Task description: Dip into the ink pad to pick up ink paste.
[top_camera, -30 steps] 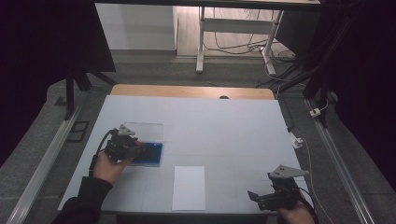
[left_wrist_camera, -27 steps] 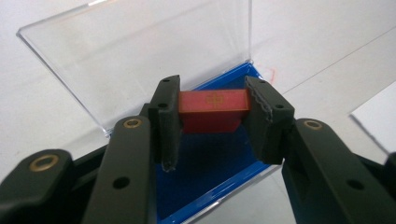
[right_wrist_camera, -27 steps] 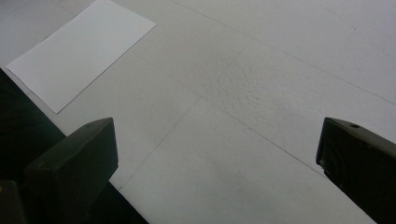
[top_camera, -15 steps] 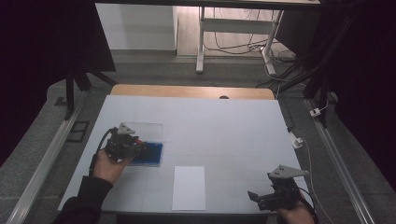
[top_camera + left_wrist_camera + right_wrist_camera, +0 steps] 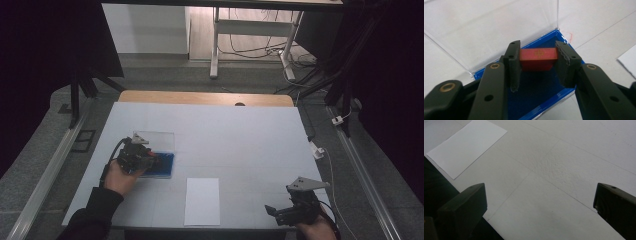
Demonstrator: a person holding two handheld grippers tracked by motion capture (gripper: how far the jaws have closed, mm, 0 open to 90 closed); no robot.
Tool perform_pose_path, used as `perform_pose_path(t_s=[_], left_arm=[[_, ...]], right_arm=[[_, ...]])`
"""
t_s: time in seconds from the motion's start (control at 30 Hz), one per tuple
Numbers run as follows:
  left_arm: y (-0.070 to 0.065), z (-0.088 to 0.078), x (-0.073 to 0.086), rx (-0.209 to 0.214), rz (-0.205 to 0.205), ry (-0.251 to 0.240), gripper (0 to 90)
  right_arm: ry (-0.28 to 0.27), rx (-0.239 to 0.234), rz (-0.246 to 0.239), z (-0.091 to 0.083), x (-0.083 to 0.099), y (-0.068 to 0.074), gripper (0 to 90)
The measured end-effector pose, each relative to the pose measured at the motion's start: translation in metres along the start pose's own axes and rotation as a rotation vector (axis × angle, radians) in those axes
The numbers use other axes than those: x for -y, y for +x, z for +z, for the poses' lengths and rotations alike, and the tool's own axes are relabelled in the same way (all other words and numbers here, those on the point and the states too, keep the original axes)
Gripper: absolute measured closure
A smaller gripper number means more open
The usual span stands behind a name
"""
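**Red block gripped inside the blue case**

A red block [image 5: 538,58] with a small gold mark on its upper face is held between the two black jaws of the left gripper [image 5: 538,65], which are closed against its two ends. The block is seen inside a shallow blue case [image 5: 541,85], above the case's blue floor; whether it touches that floor cannot be told. The case's clear lid [image 5: 499,27] is swung open and lies back on the white table [image 5: 240,135].

In the high view, the left gripper [image 5: 150,161] is seen over the blue case [image 5: 162,165] at the left side of the table, held by the person's left hand [image 5: 120,175], with a dark sleeve [image 5: 92,215] coming in from the bottom edge.

A white sheet of paper [image 5: 202,201] is laid flat near the table's front edge, between the two grippers and apart from both.

The right gripper [image 5: 285,212] is held near the front right corner of the table. Its jaws are spread wide, with nothing between them but bare table surface [image 5: 554,195]; the sheet of paper [image 5: 466,146] is seen beyond them.
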State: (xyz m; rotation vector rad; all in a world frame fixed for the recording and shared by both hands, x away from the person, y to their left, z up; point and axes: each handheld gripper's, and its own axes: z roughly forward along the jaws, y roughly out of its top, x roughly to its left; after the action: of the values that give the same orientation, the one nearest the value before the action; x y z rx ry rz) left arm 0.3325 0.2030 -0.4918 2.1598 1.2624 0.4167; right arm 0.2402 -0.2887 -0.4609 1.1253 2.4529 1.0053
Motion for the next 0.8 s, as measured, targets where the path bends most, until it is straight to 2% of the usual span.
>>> perform_pose_path(t_s=[0.3,0.57,0.6,0.8], left_arm=[[-0.002,0.008,-0.001,0.004,0.014,0.025,58.3],[0.004,0.011,0.002,0.046,-0.047,0.009,58.6],[0.004,0.011,0.002,0.042,-0.047,0.010,58.6],[-0.009,0.012,0.000,-0.034,0.017,0.026,58.8]], right_arm=[[0.003,-0.001,0.002,0.000,0.000,0.000,0.0],[0.006,0.000,0.003,0.000,0.000,0.000,0.0],[0.007,0.001,0.003,0.000,0.000,0.000,0.0],[0.008,0.001,0.004,0.000,0.000,0.000,0.0]])
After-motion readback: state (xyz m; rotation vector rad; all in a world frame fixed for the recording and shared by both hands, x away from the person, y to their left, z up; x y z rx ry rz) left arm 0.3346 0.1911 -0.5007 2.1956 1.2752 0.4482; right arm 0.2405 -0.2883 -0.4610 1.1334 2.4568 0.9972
